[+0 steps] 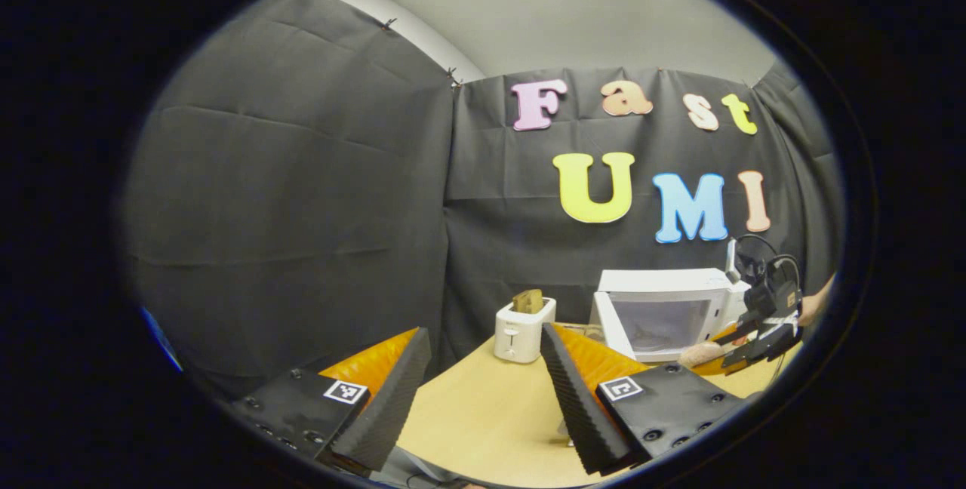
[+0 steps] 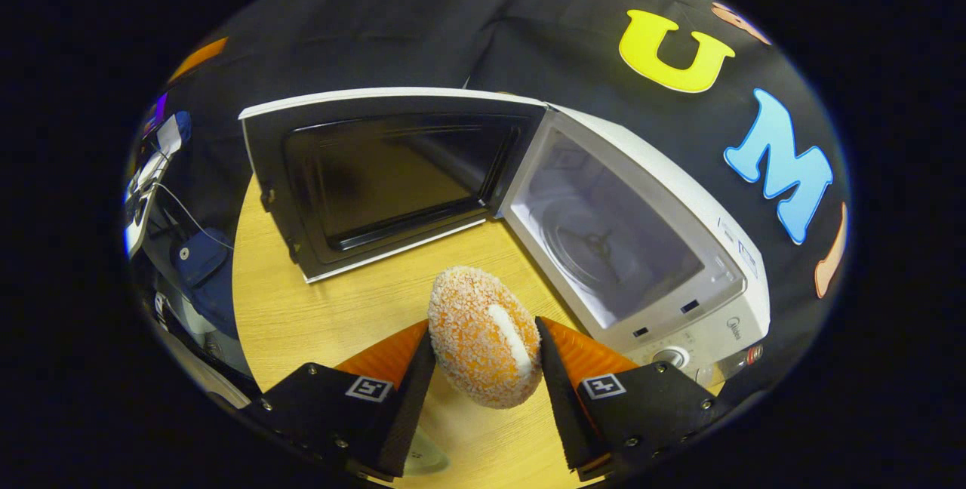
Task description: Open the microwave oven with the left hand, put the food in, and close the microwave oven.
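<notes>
The food [image 2: 484, 336] — a round, sugar-crusted orange bun with a pale stripe of filling along one side — sits clamped between the two fingers of the right tool [image 2: 484, 368], both pressing on its sides. It is held above the wooden table [image 2: 317, 308], just in front of the microwave oven [image 2: 672, 247]. The white oven stands on the table with its door [image 2: 377, 172] swung wide to the left, the dark inner face of the door turned toward the camera. The cavity [image 2: 604, 247] is open to view, pale inside, with the turntable hub showing on its floor; the bun is still outside it, near the lower left corner of the opening. A knob and small buttons sit at the oven's lower right corner.

In the left gripper view the left tool [image 1: 483, 383] hangs well back from the oven with its fingers spread wide apart and nothing between them. Beyond them on the table stands a white toaster [image 1: 523, 330] with a slice of bread [image 1: 527, 300] poking from its slot — just left of the open oven door. Farther right, the right tool [image 1: 743, 342] appears in front of the oven with the bun at its tips, a hand [image 1: 815, 308] behind it.
</notes>
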The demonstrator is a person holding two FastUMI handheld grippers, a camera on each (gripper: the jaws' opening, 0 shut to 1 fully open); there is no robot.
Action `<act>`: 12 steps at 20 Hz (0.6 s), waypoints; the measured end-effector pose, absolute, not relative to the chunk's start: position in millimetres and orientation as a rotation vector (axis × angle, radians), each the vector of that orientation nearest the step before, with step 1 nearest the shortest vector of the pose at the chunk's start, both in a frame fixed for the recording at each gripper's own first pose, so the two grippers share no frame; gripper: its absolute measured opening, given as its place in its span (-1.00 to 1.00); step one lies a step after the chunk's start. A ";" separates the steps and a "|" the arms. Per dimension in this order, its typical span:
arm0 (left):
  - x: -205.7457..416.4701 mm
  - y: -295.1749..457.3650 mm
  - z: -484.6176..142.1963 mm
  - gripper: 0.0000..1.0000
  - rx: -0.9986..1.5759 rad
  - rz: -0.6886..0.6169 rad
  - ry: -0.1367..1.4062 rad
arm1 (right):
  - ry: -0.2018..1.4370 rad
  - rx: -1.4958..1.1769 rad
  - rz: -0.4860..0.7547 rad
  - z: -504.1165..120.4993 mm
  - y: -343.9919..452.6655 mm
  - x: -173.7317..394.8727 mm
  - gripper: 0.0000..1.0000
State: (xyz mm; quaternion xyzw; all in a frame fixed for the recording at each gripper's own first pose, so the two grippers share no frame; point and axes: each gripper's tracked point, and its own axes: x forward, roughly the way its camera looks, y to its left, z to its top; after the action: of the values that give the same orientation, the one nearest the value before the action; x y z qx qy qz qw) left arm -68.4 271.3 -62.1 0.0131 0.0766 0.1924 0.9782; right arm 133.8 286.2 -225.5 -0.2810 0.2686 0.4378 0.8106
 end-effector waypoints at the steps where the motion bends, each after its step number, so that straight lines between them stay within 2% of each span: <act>1: -68.4 271.3 -62.8 0.92 0.029 0.398 0.157 | 0.561 -0.595 0.921 -224.9 289.5 142.6 0.53; 12: -85.8 286.5 -82.2 0.92 0.039 0.512 0.231 | 0.497 -0.506 0.690 -236.5 313.9 233.1 0.52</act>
State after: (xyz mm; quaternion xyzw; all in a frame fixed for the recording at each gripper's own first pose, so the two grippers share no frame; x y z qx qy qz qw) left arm -85.8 286.5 -82.2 0.0194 0.1140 0.2528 0.9606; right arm 233.1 313.9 -236.5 -0.2429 0.2384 0.3313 0.8800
